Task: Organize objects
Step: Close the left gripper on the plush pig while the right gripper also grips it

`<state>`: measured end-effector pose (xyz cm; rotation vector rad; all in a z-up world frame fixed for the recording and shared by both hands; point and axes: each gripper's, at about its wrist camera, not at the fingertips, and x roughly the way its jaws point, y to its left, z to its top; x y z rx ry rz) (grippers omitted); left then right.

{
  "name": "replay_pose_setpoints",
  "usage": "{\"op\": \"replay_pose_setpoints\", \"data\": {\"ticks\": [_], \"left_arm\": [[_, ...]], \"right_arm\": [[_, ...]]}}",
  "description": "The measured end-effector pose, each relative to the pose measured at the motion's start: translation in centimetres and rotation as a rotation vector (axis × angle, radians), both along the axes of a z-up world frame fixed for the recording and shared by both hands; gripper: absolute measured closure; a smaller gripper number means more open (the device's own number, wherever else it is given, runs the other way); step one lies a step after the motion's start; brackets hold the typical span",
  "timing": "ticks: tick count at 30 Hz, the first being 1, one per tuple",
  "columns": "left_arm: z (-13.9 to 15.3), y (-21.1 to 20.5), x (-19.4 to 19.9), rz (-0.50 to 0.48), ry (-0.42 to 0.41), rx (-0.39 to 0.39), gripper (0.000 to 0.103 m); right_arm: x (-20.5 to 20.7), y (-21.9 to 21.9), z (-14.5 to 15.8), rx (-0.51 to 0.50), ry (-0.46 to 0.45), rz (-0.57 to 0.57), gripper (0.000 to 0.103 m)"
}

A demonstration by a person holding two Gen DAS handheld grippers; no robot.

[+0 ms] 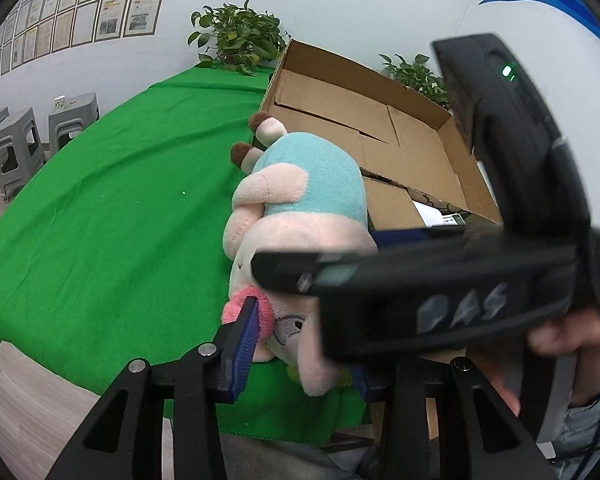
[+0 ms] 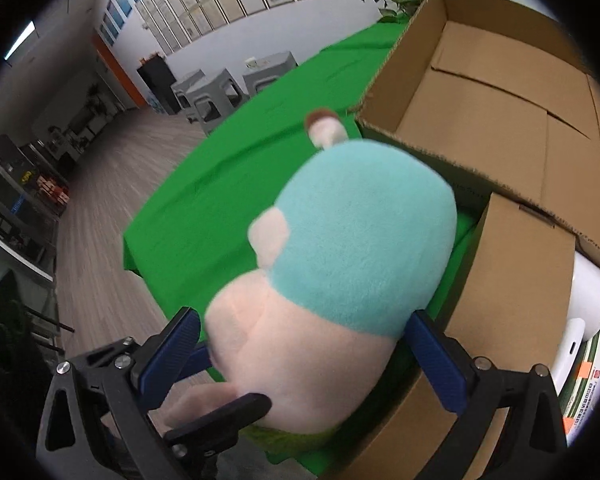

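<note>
Starting at the far left of the left wrist view, grey plastic stools (image 1: 16,144) sit on the wood floor, then the green tablecloth (image 1: 112,216) takes over the middle. The plush pig toy (image 1: 300,216) in a light-blue shirt is caught between both claws just above the cloth, right by the open cardboard box (image 1: 384,136). The left gripper (image 1: 300,344) has its blue pad against the toy's pink snout; its other finger is mostly hidden, so whether it's really pinching can't be told. In the right wrist view, the right gripper (image 2: 312,356) squeezes the toy's pale head from both sides, pads touching it. A potted plant (image 1: 240,36) stands behind the box.
</note>
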<state>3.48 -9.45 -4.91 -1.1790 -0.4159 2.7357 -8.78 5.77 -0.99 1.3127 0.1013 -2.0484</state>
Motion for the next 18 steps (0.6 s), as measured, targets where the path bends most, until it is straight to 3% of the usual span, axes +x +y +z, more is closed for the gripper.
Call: {"op": "replay_pose_setpoints", "data": {"ticks": [3,15,18], "left_arm": [[0.0,0.0,-0.1,0.003,0.003,-0.004,0.067],[0.8,0.4,-0.2,-0.006,0.032,-0.023,0.076],[1.6,0.9,0.1,-0.020,0.058,-0.033,0.090]], "right_arm": [[0.6,-0.2,-0.6,0.035,0.021,0.008,0.007],[0.2,0.4,-0.7,0.021,0.080,-0.018,0.031],[-0.1,0.3,-0.3,0.006,0.094,-0.023,0.036]]}}
